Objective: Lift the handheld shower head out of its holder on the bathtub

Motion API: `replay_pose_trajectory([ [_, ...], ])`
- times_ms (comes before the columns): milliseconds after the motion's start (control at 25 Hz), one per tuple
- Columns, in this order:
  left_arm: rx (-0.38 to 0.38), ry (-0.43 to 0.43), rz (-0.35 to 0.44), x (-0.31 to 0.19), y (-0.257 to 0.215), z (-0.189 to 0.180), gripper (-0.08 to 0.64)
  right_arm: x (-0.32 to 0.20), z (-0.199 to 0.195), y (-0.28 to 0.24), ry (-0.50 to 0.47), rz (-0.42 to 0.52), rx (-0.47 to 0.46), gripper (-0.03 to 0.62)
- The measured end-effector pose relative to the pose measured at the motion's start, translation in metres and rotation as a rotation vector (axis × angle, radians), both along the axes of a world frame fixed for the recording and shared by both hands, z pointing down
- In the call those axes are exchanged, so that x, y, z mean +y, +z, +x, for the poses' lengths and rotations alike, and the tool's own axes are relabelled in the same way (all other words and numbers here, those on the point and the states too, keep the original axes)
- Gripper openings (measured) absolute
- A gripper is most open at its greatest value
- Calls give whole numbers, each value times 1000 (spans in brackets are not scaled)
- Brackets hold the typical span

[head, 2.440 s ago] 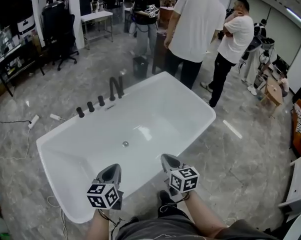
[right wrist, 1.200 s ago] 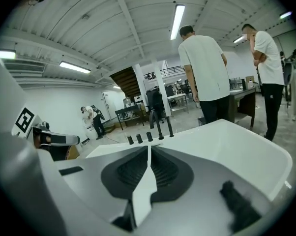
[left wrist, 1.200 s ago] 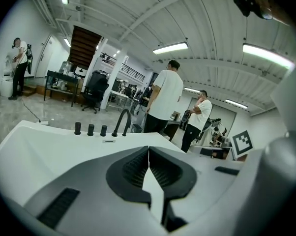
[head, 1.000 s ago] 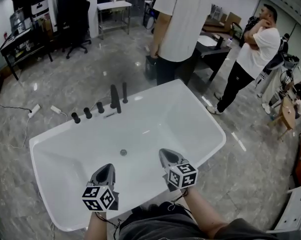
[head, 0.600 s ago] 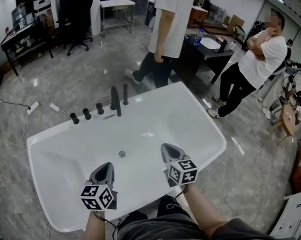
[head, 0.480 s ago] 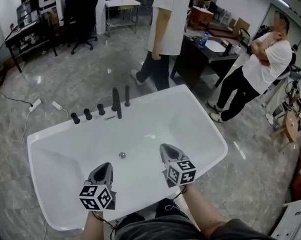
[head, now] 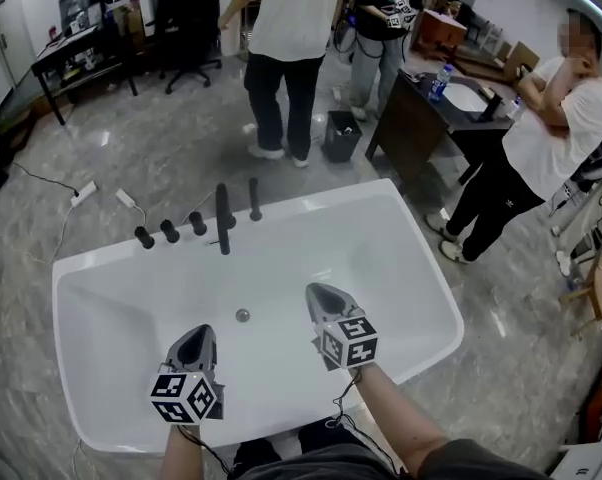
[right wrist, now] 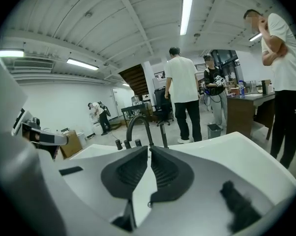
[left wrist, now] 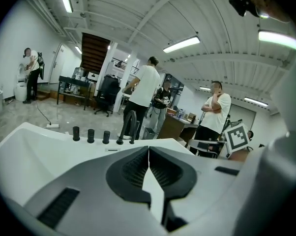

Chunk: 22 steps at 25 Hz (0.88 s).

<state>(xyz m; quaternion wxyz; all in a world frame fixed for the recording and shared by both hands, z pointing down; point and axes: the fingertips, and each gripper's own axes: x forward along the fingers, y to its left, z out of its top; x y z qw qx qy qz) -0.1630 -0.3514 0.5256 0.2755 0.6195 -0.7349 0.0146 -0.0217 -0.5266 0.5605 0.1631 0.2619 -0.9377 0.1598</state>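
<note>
Nearest, left gripper (head: 195, 336): fingers are seen shut tip to tip, with nothing between them. It is held over the near rim and aimed across the tub (head: 428, 268), likely only carried along as the spare.
right gripper (head: 315, 292): fingers are likewise closed on nothing. It is held further forward and pointed at the far fittings, so it is judged the one meant for the pick.
drain (head: 242, 315): it is set in the tub's white bottom, between the grippers and the far rim.
knobs (head: 168, 231): three are set in a row on the far rim, left of the spout.
spout (head: 222, 218): a dark arch, bent inward so that water falls inside the tub.
shower head (head: 254, 196): a slim dark rod, stood upright in its holder (head: 255, 216) on the far rim. It is just right of the spout, untouched and well apart from both grippers. Stowed upright, its stem is left free to be clasped from the side and drawn straight up.
step: the approach is judged under way. The fingers must be parted before the rod can be taken.
risk: the spout stands just beside the rod and could be knocked by a wide reach.
people (head: 281, 58): several are seen beyond the tub, near a bin (head: 341, 135) and a desk (head: 431, 113), taking no part.
</note>
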Motion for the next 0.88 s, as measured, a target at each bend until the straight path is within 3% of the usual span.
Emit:
replay_pose_trajectory([
  [720, -56, -157, -9, -108, 40, -41, 15, -127, -86, 58, -140, 16, -15, 35],
  [880, -54, -188, -12, -118, 55, -51, 15, -145, -101, 81, -127, 15, 3, 88],
])
